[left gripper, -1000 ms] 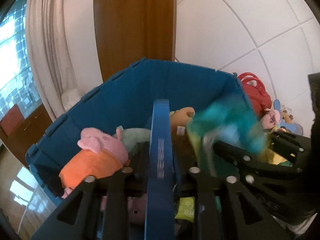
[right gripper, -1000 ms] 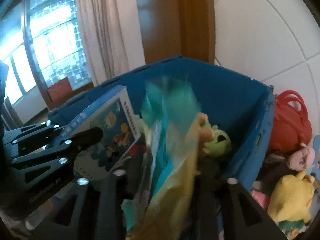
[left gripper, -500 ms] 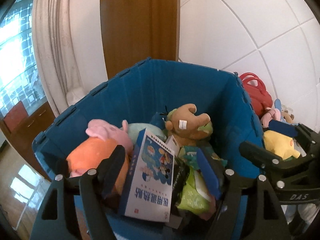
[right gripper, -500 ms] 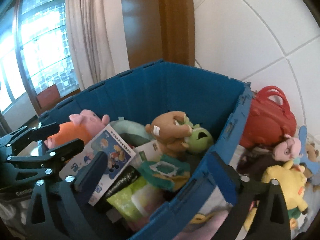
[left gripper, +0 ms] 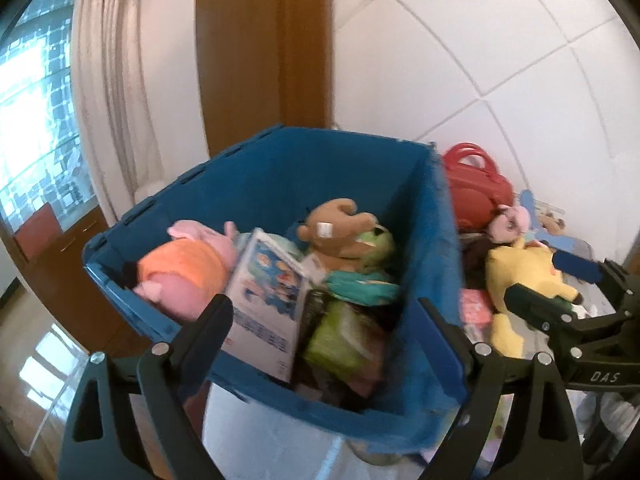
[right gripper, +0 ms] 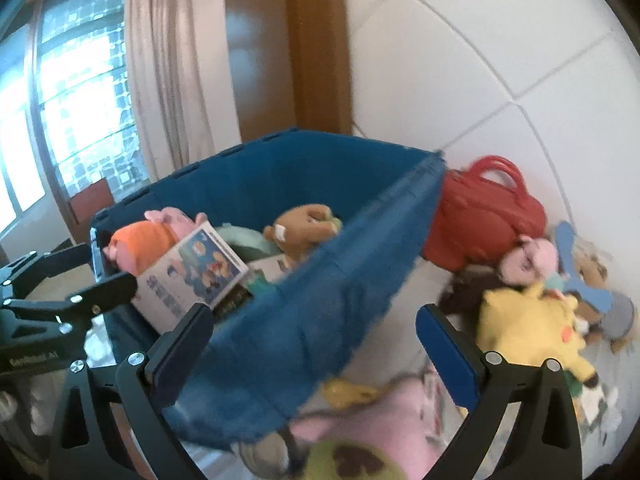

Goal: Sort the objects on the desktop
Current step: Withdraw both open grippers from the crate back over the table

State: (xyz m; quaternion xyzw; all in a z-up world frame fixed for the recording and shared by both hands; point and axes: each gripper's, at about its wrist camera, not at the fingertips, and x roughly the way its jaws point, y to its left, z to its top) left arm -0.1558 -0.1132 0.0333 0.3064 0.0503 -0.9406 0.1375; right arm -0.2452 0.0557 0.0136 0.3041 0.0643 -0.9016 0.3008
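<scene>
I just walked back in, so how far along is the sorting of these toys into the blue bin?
Done: the blue bin already holds a pig plush, brown bear and picture box. In hand: nothing; the left gripper is opening, empty, and the right gripper is open. Left: yellow plush, red bag.

A: What colour is the bin (left gripper: pixel 352 168)?

B: Deep blue all over, walls and rim. Inside it, the pig toy (left gripper: pixel 188 268) is pink with an orange body, the bear (left gripper: pixel 340 228) is brown with a small white patch, and beside it sits a green plush (left gripper: pixel 376 242).

A: And the box (left gripper: pixel 266 300)?

B: White with a blue panel of cartoon figures and blue lettering. Next to it are a teal packet (left gripper: pixel 360 284) and a lime-green one (left gripper: pixel 340 340).

A: Outside the bin?

B: A red handbag (right gripper: pixel 484 216), a yellow plush (right gripper: pixel 528 328) with a red cheek spot, and a pink-faced doll (right gripper: pixel 528 260). The hand-held gripper (right gripper: pixel 316 344) is black with blue pads (right gripper: pixel 450 354).
</scene>
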